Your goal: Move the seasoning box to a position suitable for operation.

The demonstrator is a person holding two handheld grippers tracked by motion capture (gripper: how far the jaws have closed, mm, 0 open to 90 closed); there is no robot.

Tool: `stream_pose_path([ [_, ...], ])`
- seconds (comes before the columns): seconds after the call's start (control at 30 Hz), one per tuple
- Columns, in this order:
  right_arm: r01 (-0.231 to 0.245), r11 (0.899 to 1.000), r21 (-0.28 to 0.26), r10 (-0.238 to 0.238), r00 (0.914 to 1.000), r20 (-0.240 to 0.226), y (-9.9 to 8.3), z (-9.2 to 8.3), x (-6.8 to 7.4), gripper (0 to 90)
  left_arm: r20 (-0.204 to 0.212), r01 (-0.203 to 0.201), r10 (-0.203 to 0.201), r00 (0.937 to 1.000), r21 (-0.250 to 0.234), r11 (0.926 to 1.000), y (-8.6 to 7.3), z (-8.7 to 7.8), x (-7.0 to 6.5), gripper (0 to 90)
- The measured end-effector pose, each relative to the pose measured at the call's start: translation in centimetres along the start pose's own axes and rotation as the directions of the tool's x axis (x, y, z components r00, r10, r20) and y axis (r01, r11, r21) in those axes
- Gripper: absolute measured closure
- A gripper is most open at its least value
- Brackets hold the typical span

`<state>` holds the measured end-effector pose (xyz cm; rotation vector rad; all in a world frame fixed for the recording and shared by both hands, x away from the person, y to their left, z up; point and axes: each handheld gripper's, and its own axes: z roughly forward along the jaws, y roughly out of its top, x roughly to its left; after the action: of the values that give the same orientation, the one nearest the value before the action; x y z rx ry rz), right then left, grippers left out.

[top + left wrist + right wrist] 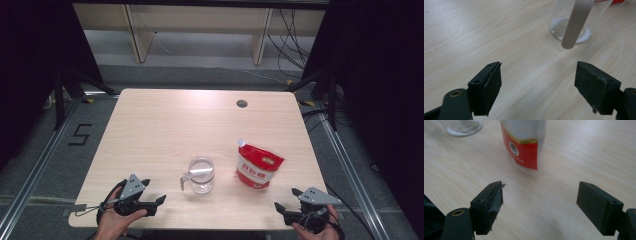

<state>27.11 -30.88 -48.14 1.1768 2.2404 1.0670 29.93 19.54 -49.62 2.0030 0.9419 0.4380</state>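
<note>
Jug (pixel 201 175) near left gripper (pixel 152 199) (jaws apart); pouch (pixel 258 167) beyond right gripper (pixel 287 202).

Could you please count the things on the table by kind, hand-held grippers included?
Glass jug: 1
Red-and-white pouch: 1
Hand-held gripper: 2, the left hand-held gripper and the right hand-held gripper, both open
Total: 4

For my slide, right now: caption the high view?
Open claws flank a glass jar and red pouch on a wooden table.
</note>
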Motion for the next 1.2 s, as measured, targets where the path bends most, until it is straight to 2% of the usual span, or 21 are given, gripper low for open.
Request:
stream_pose_path([
  [0.2,0.001,1.0,0.001,-0.001,1.0,-0.009,0.0,0.1,0.0,22.4,0.021,0.0,0.001,0.9998,-0.01,1.0,0.1,0.4,-0.2,23.4],
  [0.23,-0.03,0.999,0.015,0.03,0.9996,-0.001,0.0,-0.1,0.4,22.6,0.044,0.012,-0.012,0.999,-0.014,0.9998,0.2,0.5,-0.3,23.7],
  [0.27,-0.017,1.0,0.01,0.017,0.9998,-0.004,0.0,-0.1,0.3,22.8,0.046,0.039,-0.038,0.9982,-0.021,0.999,0.2,0.6,-0.5,24.2],
  [0.3,-0.017,1.0,0.01,0.017,0.9998,-0.004,0.0,-0.1,0.3,22.8,0.046,0.039,-0.038,0.9982,-0.021,0.999,0.2,0.6,-0.5,25.0],
  [0.33,-0.009,1.0,0.001,0.009,0.9999,-0.008,0.1,-0.1,0.2,22.7,0.041,0.015,-0.014,0.999,-0.027,0.9995,0.4,0.7,-0.7,25.4],
  [0.43,0.007,1.0,-0.004,-0.007,1.0,-0.006,0.1,-0.2,0.2,22.8,0.048,0.021,-0.019,0.9987,-0.039,0.999,0.7,0.9,-1.0,27.6],
  [0.53,-0.028,1.0,0.001,0.028,0.9995,-0.012,0.2,-0.3,0.7,23.0,0.057,0.001,0.001,0.9984,-0.046,0.9989,1.0,1.1,-1.4,29.9],
  [0.57,-0.009,1.0,-0.011,0.009,0.9999,-0.01,0.2,-0.2,0.6,23.0,0.065,0.0,0.004,0.9979,-0.053,0.9986,1.2,1.3,-1.6,29.9],
  [0.63,0.013,1.0,-0.012,-0.013,0.9998,-0.017,0.3,-0.3,0.7,23.4,0.072,-0.018,0.022,0.9972,-0.062,0.9979,1.4,1.6,-1.9,33.2],
  [0.67,-0.015,1.0,-0.005,0.015,0.9997,-0.017,0.2,-0.4,1.0,23.6,0.072,-0.032,0.037,0.9967,-0.067,0.9973,1.7,2.0,-2.2,34.9],
  [0.7,0.024,1.0,-0.018,-0.024,0.9996,-0.016,0.2,-0.3,0.7,23.5,0.072,-0.032,0.037,0.9967,-0.067,0.9973,1.7,2.0,-2.2,36.8],
  [0.73,0.025,0.999,-0.022,-0.025,0.9996,-0.015,0.2,-0.3,0.7,23.5,0.067,-0.07,0.074,0.995,-0.059,0.9958,2.0,2.4,-2.5,38.3],
  [0.77,0.025,0.999,-0.022,-0.025,0.9996,-0.015,0.2,-0.3,0.7,23.5,0.067,-0.07,0.074,0.995,-0.059,0.9958,2.0,2.4,-2.5,40.8],
  [0.8,0.031,0.999,-0.015,-0.031,0.9995,-0.008,0.3,-0.3,0.7,23.5,0.068,-0.109,0.112,0.9913,-0.059,0.9923,2.2,2.8,-2.5,40.8],
  [0.83,0.007,1.0,-0.005,-0.008,0.9999,-0.014,0.3,-0.3,1.0,23.7,0.063,-0.095,0.098,0.9932,-0.058,0.9938,2.3,3.1,-2.8,43.3],
  [0.87,0.038,0.999,-0.021,-0.038,0.9992,-0.015,0.3,-0.2,0.9,23.7,0.069,-0.099,0.103,0.9922,-0.061,0.9932,2.4,3.4,-2.9,45.4],
  [0.9,0.039,0.999,-0.022,-0.04,0.9989,-0.024,0.3,-0.1,0.9,23.7,0.073,-0.117,0.121,0.99,-0.061,0.9913,2.5,3.6,-3.0,46.9],
  [0.93,0.04,0.999,-0.019,-0.04,0.9991,-0.012,0.4,-0.2,1.0,23.7,0.077,-0.102,0.108,0.9912,-0.078,0.9917,2.6,3.9,-3.3,49.0],
  [1.03,0.024,1.0,-0.001,-0.024,0.9994,-0.024,0.3,0.0,1.0,24.0,0.056,-0.139,0.145,0.9878,-0.103,0.985,3.2,4.3,-3.5,59.8],
  [1.1,0.035,0.999,-0.005,-0.035,0.999,-0.029,0.3,0.0,0.9,24.0,0.062,-0.136,0.143,0.9878,-0.11,0.9846,3.2,4.4,-3.6,67.0],
  [1.2,0.025,1.0,-0.002,-0.025,0.9993,-0.027,0.3,0.0,1.1,24.4,0.097,-0.096,0.107,0.9895,-0.115,0.9887,3.3,4.5,-2.9,72.5],
])
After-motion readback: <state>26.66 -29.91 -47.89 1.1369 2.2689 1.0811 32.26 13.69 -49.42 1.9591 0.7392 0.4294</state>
